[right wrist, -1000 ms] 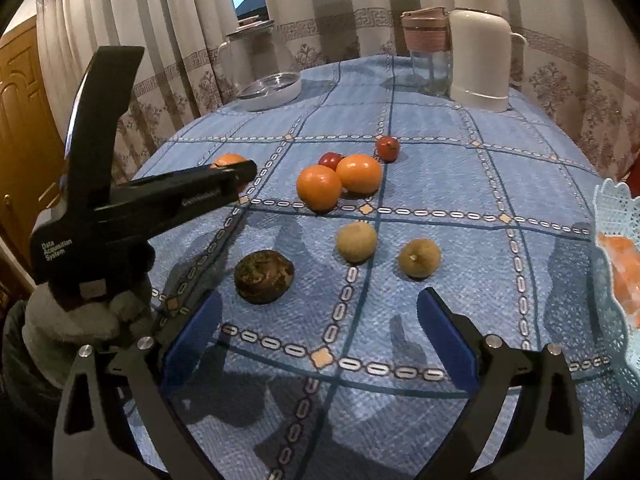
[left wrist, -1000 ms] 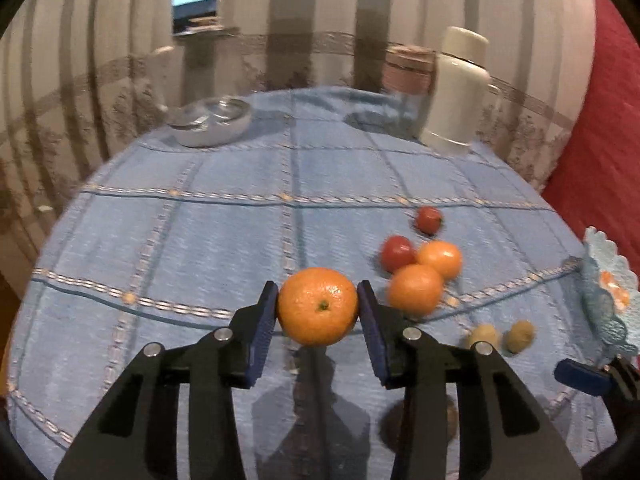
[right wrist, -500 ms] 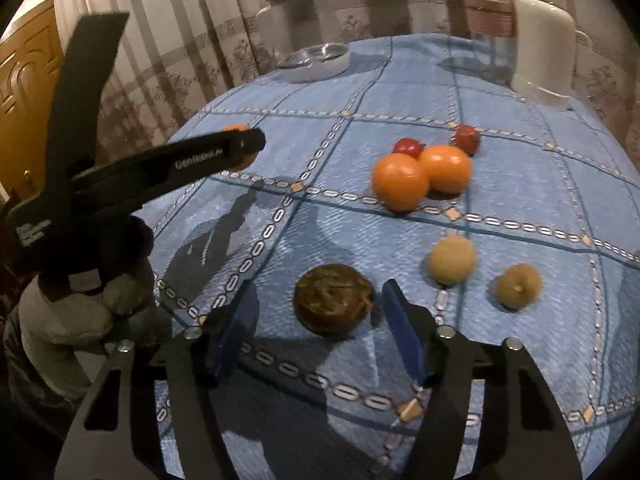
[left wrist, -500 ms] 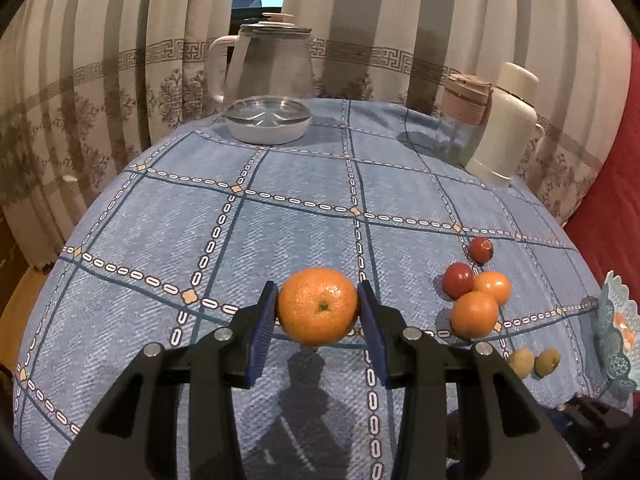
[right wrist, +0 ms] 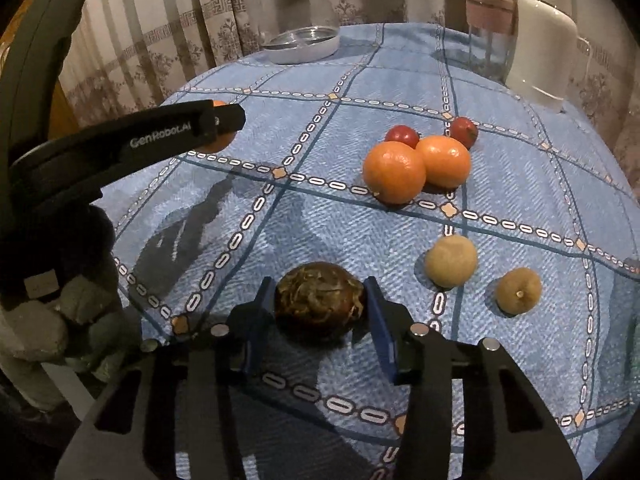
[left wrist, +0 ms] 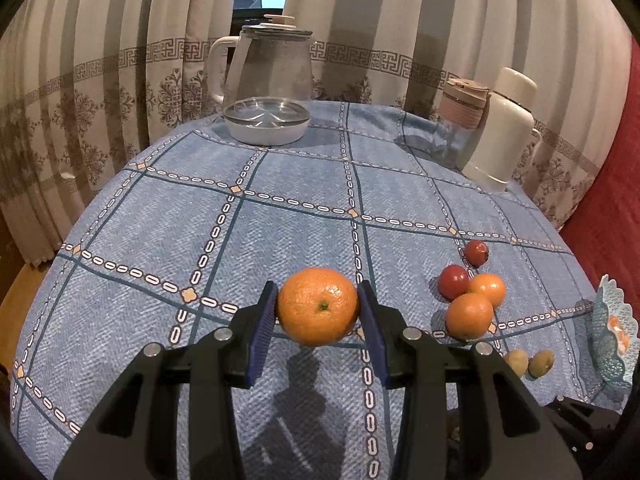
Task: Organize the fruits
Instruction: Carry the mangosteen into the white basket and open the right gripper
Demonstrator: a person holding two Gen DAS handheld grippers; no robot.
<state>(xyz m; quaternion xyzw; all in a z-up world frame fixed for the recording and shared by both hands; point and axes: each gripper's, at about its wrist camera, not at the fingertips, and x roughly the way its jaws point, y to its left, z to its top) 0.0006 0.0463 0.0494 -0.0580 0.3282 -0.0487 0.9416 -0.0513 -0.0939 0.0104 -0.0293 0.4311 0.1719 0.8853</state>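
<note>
**Right jaws close around the dark fruit**

Blue checked tablecloth [left wrist: 280, 220] fills both views, curtains behind; the right gripper [right wrist: 320, 312] has just been closing, its pads now flanking the brown wrinkled fruit [right wrist: 318, 300] on the cloth, seemingly touching; the left gripper [left wrist: 318, 312] holds a mandarin [left wrist: 318, 306] aloft; a lift looks next; the lace basket [left wrist: 608, 344] waits at the right edge, with loose fruit between.
</note>
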